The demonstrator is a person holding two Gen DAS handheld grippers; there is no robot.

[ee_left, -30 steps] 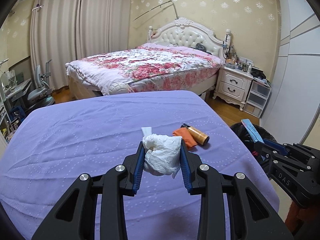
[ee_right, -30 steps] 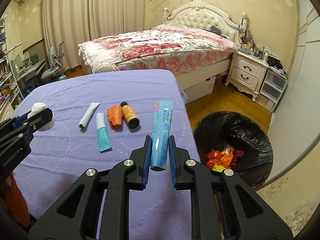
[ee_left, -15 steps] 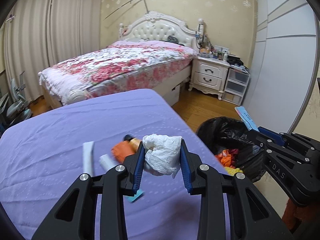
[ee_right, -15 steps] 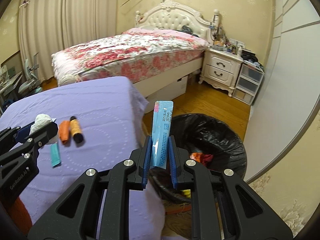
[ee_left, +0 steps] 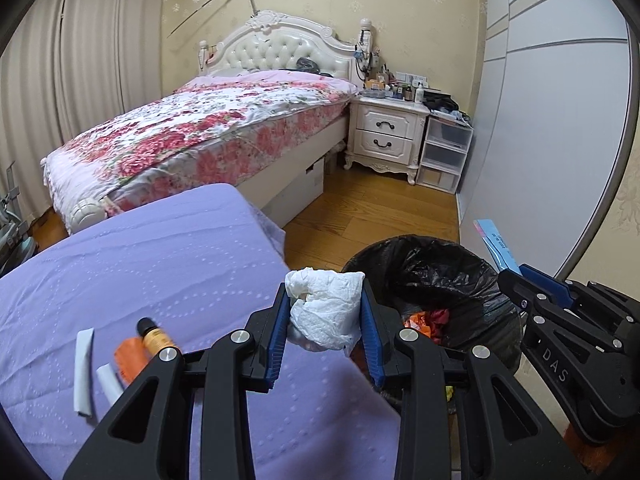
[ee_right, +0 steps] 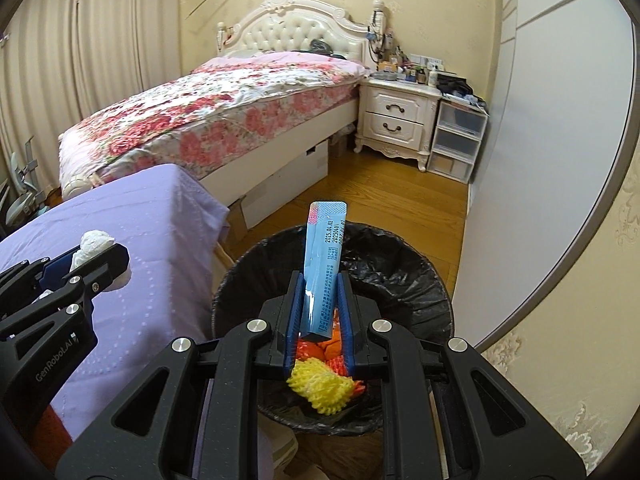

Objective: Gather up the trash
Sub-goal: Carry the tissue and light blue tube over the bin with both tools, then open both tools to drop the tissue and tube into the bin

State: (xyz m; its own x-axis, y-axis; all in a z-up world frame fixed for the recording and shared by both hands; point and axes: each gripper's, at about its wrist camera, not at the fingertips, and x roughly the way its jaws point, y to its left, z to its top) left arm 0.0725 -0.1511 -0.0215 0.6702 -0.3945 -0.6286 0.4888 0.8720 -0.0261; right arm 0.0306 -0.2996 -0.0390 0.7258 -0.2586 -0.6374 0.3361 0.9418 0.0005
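Right gripper: my right gripper (ee_right: 319, 312) is clenched on the blue sachet (ee_right: 323, 264), which stands nearly upright between the fingers, long axis pointing up and slightly far.
Bin relation: in the right wrist view the bin (ee_right: 420, 264) with its black liner sits directly under and beyond my right fingers; I see red and yellow trash (ee_right: 320, 390) in it just below the sachet's lower end.
Left gripper: my left gripper (ee_left: 325, 320) is grasping the crumpled white tissue (ee_left: 326, 308), squeezed between both blue pads.
Left relation: the tissue hangs at the right edge of the purple-covered desk (ee_left: 160, 264); the bin (ee_left: 432, 272) lies to the right and a little far of it, close but not yet underneath.
Nearer hand: I judge the right one, since it is already over the opening.
Next move: I would let the sachet drop straight down, then carry the tissue rightward over the rim.
Left on desk: an amber bottle (ee_left: 154, 334), an orange scrap (ee_left: 129, 360) and two white pieces (ee_left: 84, 372) on the near left.
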